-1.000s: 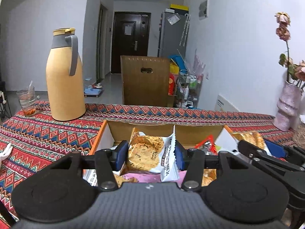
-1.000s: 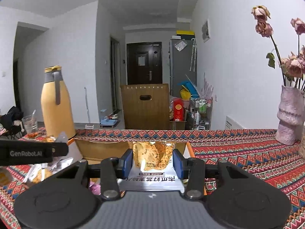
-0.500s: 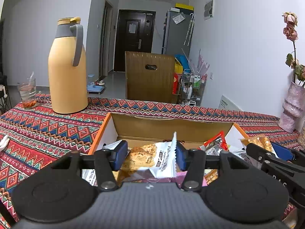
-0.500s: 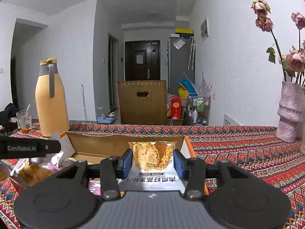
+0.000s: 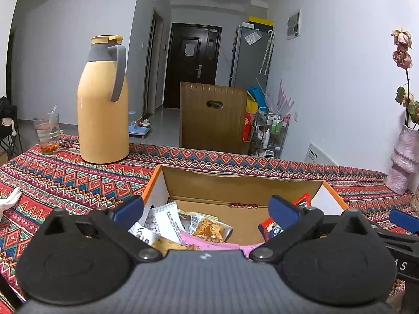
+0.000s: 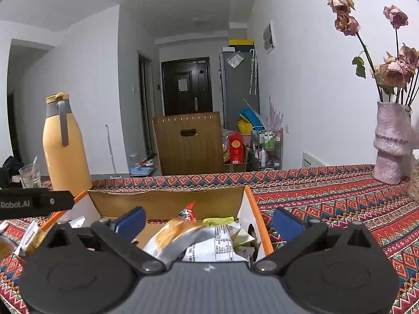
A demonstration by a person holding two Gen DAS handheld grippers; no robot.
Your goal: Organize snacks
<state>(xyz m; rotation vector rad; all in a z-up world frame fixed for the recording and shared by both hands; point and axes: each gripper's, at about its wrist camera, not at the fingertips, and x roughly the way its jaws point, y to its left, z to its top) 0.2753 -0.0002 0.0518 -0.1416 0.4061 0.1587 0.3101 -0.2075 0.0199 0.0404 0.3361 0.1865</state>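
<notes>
Left wrist: both grippers' jaws gape wide over the snack box (image 5: 159, 183), thermos (image 5: 102, 110) behind it.

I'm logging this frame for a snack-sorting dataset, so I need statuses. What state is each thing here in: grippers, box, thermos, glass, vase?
Left gripper: jaws open, empty, over the box.
Right gripper: jaws open, empty, over the box.
Cardboard box: open, partly filled with snack packets.
Thermos: upright, lid on.
Glass: upright, reddish residue at the bottom.
Vase: upright, holding wilted roses.
</notes>
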